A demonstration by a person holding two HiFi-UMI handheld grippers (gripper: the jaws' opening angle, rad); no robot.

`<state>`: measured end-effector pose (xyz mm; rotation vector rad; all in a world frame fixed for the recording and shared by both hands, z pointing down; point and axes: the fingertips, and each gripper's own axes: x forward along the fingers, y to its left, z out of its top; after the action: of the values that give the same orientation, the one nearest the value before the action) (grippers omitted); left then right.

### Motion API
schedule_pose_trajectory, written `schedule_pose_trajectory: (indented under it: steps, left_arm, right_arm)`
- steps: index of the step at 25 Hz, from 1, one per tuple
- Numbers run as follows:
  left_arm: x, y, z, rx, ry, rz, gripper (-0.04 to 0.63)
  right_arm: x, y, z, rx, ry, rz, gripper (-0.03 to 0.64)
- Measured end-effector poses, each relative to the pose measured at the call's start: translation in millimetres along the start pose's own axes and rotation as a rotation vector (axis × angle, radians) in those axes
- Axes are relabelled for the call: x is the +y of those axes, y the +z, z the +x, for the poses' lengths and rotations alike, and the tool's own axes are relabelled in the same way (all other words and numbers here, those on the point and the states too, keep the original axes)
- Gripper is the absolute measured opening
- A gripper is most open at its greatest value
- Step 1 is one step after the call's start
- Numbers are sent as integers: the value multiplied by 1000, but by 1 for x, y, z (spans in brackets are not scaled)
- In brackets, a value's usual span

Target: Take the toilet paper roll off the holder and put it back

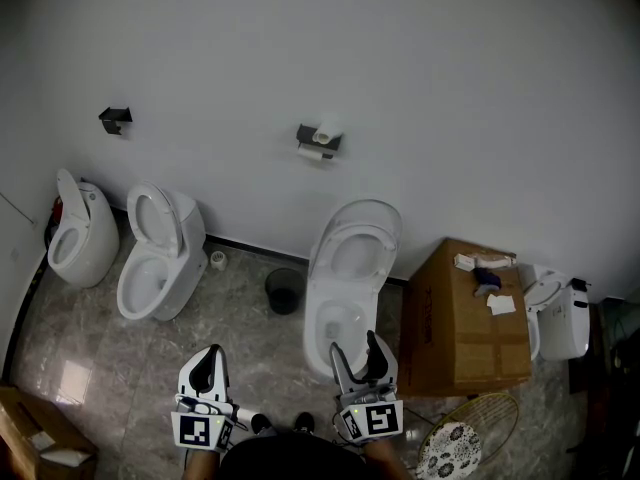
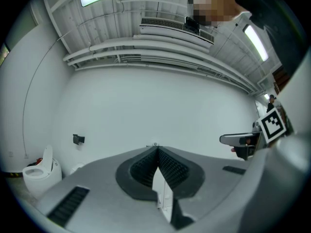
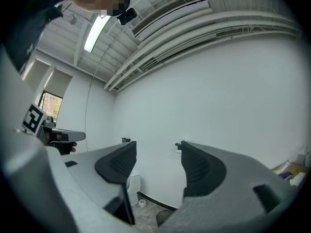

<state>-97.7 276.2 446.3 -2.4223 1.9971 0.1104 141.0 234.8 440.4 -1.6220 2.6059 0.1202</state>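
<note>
The white toilet paper roll (image 1: pixel 324 133) sits on a black wall holder (image 1: pixel 312 144) above the middle toilet (image 1: pixel 347 273), far from both grippers. In the head view my left gripper (image 1: pixel 209 356) is low at the left, and its jaws meet at the tips with nothing between them. My right gripper (image 1: pixel 354 345) is low in the middle, in front of that toilet, and stands open and empty. In the right gripper view, the holder (image 3: pixel 178 146) shows as a small dark shape at the tip of the right jaw. My left gripper (image 2: pixel 156 147) points at the bare wall.
A second, empty black holder (image 1: pixel 115 119) hangs on the wall at the left, above two more toilets (image 1: pixel 158 251). A dark bin (image 1: pixel 284 290) stands between the toilets. A cardboard box (image 1: pixel 467 318) stands at the right, with a wire basket (image 1: pixel 470 434) in front of it.
</note>
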Motion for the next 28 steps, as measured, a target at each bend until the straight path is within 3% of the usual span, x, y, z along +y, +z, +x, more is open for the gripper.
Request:
schedule_pose_trajectory:
  steps: [7, 16, 19, 28]
  left_arm:
    - [0, -5, -1, 9, -16, -7, 3]
    - [6, 0, -1, -8, -5, -3, 3]
    - [9, 11, 1, -19, 25, -5, 3]
    - [14, 4, -7, -19, 15, -10, 3]
  right_arm:
    - [3, 5, 2, -39, 18, 54, 367]
    - [6, 4, 3, -39, 5, 23, 503]
    - [9, 4, 3, -40, 12, 21, 523]
    - [13, 5, 1, -48, 1, 13, 557]
